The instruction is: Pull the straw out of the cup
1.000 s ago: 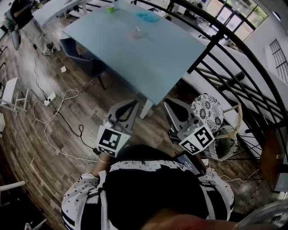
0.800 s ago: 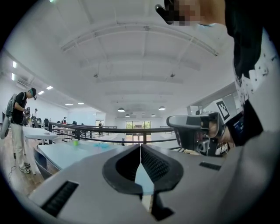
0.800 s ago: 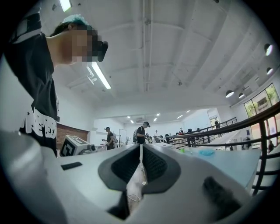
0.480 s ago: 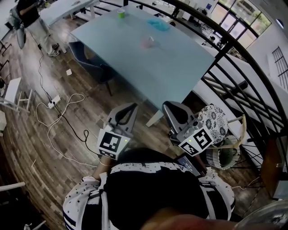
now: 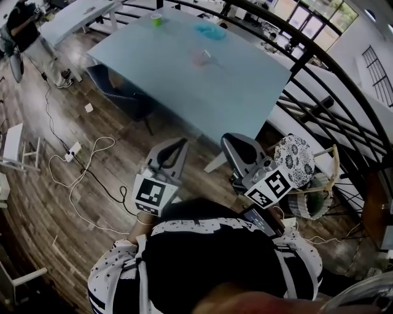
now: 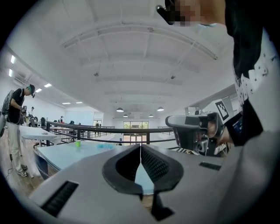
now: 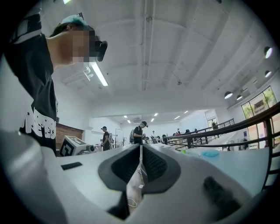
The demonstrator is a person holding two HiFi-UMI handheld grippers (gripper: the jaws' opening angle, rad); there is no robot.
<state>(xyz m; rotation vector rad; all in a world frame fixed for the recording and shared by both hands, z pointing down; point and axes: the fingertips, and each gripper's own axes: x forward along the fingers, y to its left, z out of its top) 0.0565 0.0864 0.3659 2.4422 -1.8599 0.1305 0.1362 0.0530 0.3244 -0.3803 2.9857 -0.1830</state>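
A small pinkish cup stands on the far part of the pale blue table; it is too small to make out a straw. Both grippers hang close to my chest, over the wooden floor and well short of the table. My left gripper is shut with nothing between its jaws; in its own view the tips meet and the tabletop lies beyond. My right gripper is also shut and empty, its tips touching.
A green cup and a blue object sit at the table's far end. A dark chair stands at its left side. Cables trail across the floor. A black railing and a patterned stool are on the right.
The view has shifted a little, so the table and cup sit slightly lower and further right in the picture. Both grippers stay shut and held near my chest.
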